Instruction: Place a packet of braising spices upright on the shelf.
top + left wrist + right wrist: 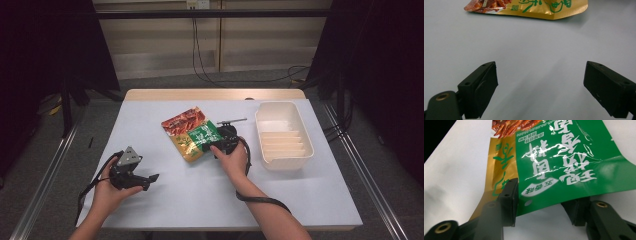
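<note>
Two snack packets lie on the white tabletop (pixel 165 200), one overlapping the other near the middle. There is one container, a cream plastic bin (pixel 283 134) at the right side of the tabletop; it holds no loose items, and its floor shows ribbed dividers. Two tools are in use, one in each hand.

The green packet (pixel 569 167) is glossy, printed with large white characters and a small white oval label near its lower edge; its near edge is lifted off the tabletop. It lies on top of the gold packet (pixel 499 167), which carries green script and a picture of reddish strips at its far end. In the high view the pair sits just left of the bin.

The right tool (pixel 544 206) is at the green packet's near edge: its two jaws stand on either side of that edge, partly closed, with the packet between them; whether the pads press on it cannot be told.

The left tool (pixel 540 87) is held low over bare tabletop at the front left, its jaws wide apart with nothing between them, well apart from the packets.
</note>
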The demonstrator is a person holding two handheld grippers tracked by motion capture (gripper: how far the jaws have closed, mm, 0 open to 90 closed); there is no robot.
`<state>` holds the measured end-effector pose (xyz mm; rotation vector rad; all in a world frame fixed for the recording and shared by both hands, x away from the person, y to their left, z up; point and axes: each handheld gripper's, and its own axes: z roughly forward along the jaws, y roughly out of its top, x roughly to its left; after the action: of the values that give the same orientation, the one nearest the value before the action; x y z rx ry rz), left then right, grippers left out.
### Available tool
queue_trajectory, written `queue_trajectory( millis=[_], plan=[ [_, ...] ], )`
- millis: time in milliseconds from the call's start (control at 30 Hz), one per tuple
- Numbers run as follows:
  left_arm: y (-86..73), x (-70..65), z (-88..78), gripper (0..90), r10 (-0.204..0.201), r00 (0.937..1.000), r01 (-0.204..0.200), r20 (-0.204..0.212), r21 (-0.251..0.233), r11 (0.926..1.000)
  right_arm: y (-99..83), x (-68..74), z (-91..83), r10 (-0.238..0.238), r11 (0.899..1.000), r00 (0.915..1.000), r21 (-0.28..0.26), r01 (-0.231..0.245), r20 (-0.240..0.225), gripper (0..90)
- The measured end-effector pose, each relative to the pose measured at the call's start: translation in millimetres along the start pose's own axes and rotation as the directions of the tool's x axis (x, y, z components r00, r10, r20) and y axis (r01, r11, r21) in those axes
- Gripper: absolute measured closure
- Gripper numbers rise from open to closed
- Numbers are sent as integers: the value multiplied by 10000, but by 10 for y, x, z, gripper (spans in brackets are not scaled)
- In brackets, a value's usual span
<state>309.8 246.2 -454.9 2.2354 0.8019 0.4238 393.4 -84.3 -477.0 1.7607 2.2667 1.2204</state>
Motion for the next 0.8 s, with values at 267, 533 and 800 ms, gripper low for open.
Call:
queue_trajectory(
  millis=[267, 533, 800],
  plan=[
    [-2, 7, 2, 119, 13, 10000, -13, -26, -110, 9999, 0, -34, -21, 259, 9997, 9997, 12, -259, -47, 660],
    [-3, 5, 3, 119, -12, 10000, 11, -42, -146, 9999, 20, -29, -19, 279, 9996, 9996, 75, -279, 24, 687],
    [0, 4, -7, 120, -14, 10000, 14, -25, 19, 10000, 52, -58, -59, 728, 9973, 9973, -137, -728, 21, 868]
  ],
)
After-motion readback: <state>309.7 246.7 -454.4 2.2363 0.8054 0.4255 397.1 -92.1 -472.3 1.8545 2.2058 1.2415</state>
